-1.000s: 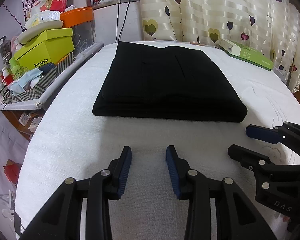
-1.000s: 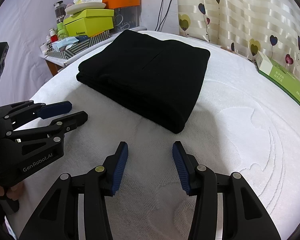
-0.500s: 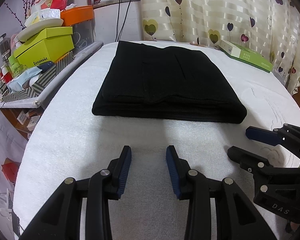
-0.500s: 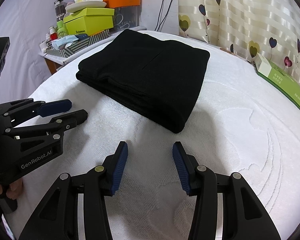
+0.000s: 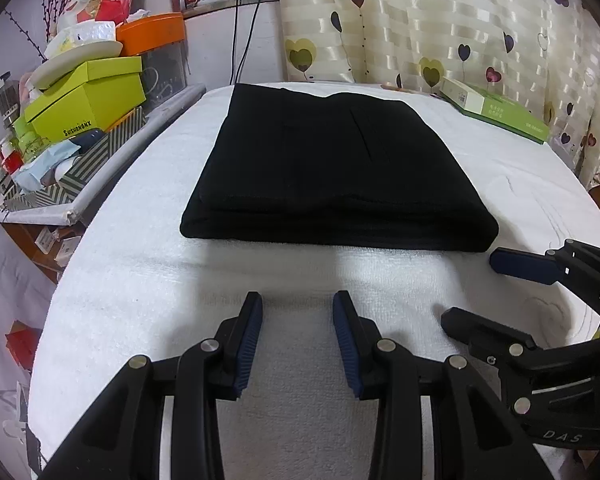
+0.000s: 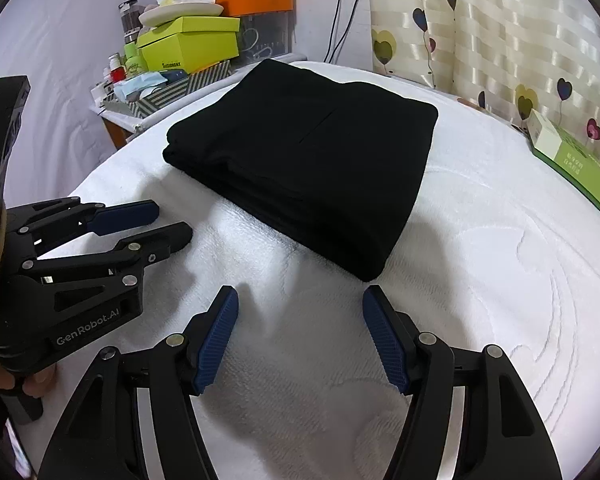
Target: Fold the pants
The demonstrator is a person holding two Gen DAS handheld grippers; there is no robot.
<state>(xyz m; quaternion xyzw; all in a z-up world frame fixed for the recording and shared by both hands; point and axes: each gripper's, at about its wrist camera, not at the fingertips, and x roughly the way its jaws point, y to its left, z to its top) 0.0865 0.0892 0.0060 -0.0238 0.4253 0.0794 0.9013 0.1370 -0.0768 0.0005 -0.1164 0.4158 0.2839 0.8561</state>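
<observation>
- Left wrist view: our left gripper (image 5: 297, 312) sits with jaws apart and empty, low over the white towel-covered bed (image 5: 148, 280) near its front edge. The pants (image 5: 332, 172) lie straight ahead, a flat folded black rectangle mid-bed, near folded edge running crosswise to our fingers, not touching. Right gripper (image 5: 480, 288) shows at right, also apart, pointing at the stack's near right corner.
- Right wrist view: our right gripper (image 6: 300, 320) is wide open, empty. The pants (image 6: 312, 160) lie ahead and slightly left, near corner just beyond the fingertips. Left gripper (image 6: 168, 222) is off the stack's left side.
- Judgement: the fold looks done; the right gripper is nearer.
</observation>
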